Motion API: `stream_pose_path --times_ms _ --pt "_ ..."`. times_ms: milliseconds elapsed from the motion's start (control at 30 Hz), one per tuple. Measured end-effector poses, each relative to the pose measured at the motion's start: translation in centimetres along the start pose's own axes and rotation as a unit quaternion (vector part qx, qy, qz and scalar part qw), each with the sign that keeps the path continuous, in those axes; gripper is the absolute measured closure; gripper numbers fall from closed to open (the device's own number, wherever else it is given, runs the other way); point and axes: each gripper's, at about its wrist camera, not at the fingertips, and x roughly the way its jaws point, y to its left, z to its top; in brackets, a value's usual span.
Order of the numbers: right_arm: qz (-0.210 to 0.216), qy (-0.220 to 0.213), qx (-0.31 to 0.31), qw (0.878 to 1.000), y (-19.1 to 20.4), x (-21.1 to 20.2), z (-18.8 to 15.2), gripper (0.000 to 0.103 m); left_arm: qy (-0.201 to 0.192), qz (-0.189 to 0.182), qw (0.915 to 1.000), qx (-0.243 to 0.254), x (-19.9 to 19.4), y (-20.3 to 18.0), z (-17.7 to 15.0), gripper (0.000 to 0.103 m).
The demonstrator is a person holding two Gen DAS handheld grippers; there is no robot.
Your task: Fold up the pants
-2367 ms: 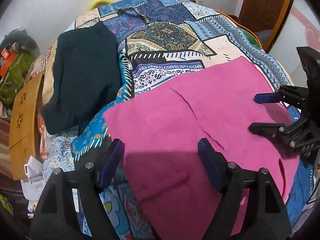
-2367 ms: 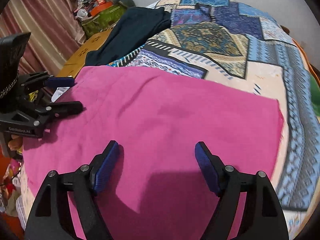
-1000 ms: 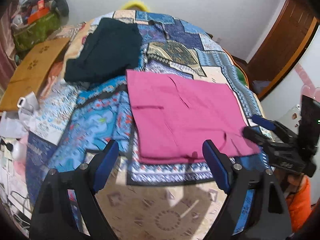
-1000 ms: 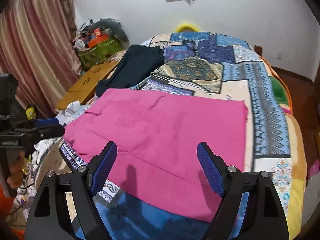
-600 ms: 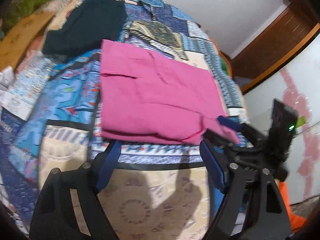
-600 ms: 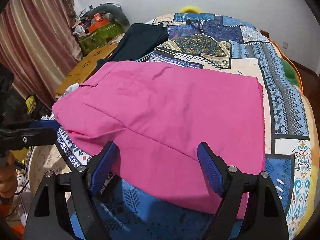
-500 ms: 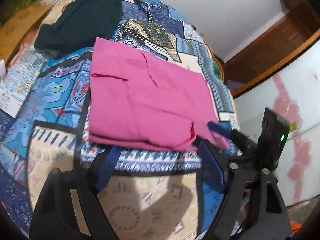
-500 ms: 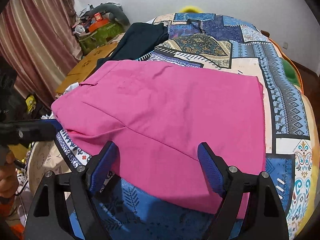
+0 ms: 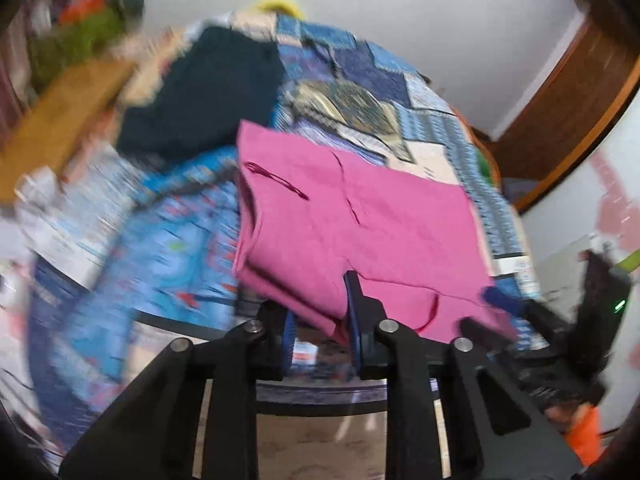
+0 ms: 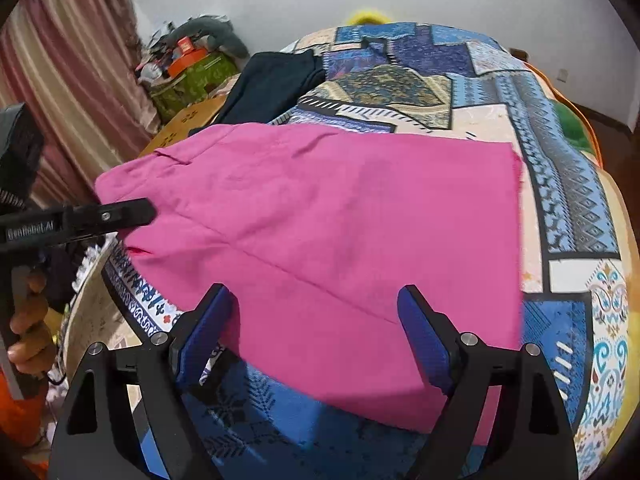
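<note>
Pink pants point(image 9: 360, 220) lie folded flat on the patchwork bedspread point(image 9: 168, 248). My left gripper point(image 9: 320, 328) is at their near left corner, its jaws closing, with the doubled pink edge pinched between the blue pads. From the right wrist view it point(image 10: 136, 214) shows as a closed black bar on the left corner of the pants point(image 10: 340, 208). My right gripper point(image 10: 314, 338) stands open above the near hem, both pads apart from the cloth. The left wrist view shows it point(image 9: 486, 314) at the pants' right corner.
A dark folded garment point(image 10: 272, 80) lies on the far left of the bedspread point(image 10: 568, 200). A wooden board point(image 9: 60, 120) and cluttered boxes point(image 10: 188, 68) stand beside the bed, with a curtain point(image 10: 68, 72) behind. A hand point(image 10: 28, 340) holds the left gripper's handle.
The left jaws have gone from wide apart to nearly together on the near edge of the pants. The left view has swung and blurred. The right gripper stays open over the hem.
</note>
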Motion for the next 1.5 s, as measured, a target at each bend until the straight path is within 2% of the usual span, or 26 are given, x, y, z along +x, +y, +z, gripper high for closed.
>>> stream_pose_path --times_ms 100,233,300,433,533,633,800,867,1100,1333,1400,1500 --pt "-0.005 -0.003 0.013 1.000 -0.9 -0.6 -0.1 0.020 -0.034 0.065 0.9964 0.043 -1.8 0.3 -0.2 0.085" --pt "-0.025 0.002 0.007 1.000 -1.4 -1.0 -0.6 0.020 -0.078 0.142 0.9828 0.088 -3.6 0.8 -0.5 0.087" --pt "-0.026 0.006 0.002 1.000 -1.5 -1.0 -1.0 0.020 -0.090 0.156 0.9781 0.104 -4.2 0.9 -0.6 0.087" --pt "-0.028 0.009 -0.004 1.000 -1.3 -1.0 -1.5 0.020 -0.116 0.156 0.9726 0.127 -5.3 -0.1 -0.5 0.088" --pt "-0.031 0.010 -0.008 0.999 -1.2 -0.9 -1.7 0.020 -0.139 0.135 0.9705 0.143 -6.2 -1.8 0.2 0.089" --pt "-0.026 0.013 -0.003 1.000 -1.4 -0.8 -1.6 0.020 -0.152 0.094 0.9717 0.154 -6.9 -3.5 1.2 0.090" --pt "-0.020 0.013 0.005 1.000 -1.5 -0.7 -1.7 0.020 -0.152 0.017 0.9718 0.180 -7.5 -6.5 2.4 0.092" --pt "-0.019 0.013 0.006 1.000 -1.6 -0.7 -1.7 0.020 -0.147 0.001 0.9702 0.193 -7.3 -7.7 2.5 0.093" --pt "-0.015 0.012 0.010 1.000 -1.7 -0.7 -1.8 0.020 -0.106 -0.039 0.9675 0.226 -5.4 -10.5 1.8 0.093" --pt "-0.013 0.012 0.013 1.000 -1.7 -0.7 -1.8 0.020 -0.038 -0.085 0.9699 0.225 -3.5 -10.9 0.9 0.093" --pt "-0.013 0.012 0.013 1.000 -1.7 -0.7 -1.8 0.020 -0.021 -0.092 0.9710 0.220 -3.0 -10.9 0.8 0.092" --pt "-0.012 0.013 0.014 1.000 -1.7 -0.7 -1.8 0.020 0.007 -0.121 0.9714 0.204 -2.6 -10.4 0.8 0.090"
